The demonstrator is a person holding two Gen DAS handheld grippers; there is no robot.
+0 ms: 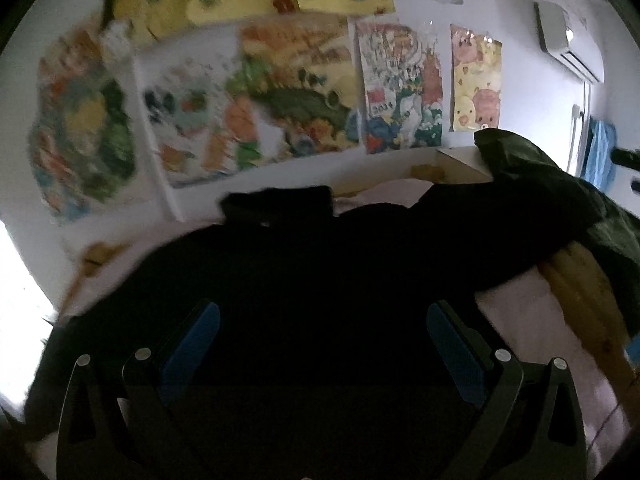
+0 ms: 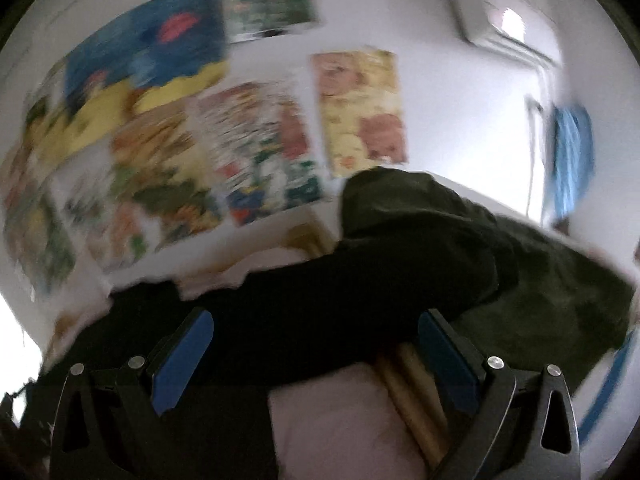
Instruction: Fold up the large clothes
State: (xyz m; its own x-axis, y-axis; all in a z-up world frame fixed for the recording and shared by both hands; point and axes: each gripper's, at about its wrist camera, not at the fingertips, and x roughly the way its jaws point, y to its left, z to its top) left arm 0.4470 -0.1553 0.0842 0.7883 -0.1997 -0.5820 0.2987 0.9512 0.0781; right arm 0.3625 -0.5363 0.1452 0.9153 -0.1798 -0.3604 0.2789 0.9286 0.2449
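A large black garment (image 1: 320, 264) lies spread on a bed with a pink sheet (image 1: 532, 328). It also shows in the right wrist view (image 2: 304, 320), where one sleeve stretches to the right. My left gripper (image 1: 322, 320) is open and empty, its blue pads (image 1: 192, 344) wide apart above the black cloth. My right gripper (image 2: 316, 332) is open and empty over the garment's right part and the pink sheet (image 2: 340, 420). The right wrist view is blurred.
A dark green garment (image 2: 540, 280) is heaped at the right; it shows in the left wrist view too (image 1: 532, 168). A wooden bed rail (image 1: 588, 312) runs along the right. Colourful posters (image 1: 280, 92) cover the white wall behind. An air conditioner (image 1: 560, 40) hangs high right.
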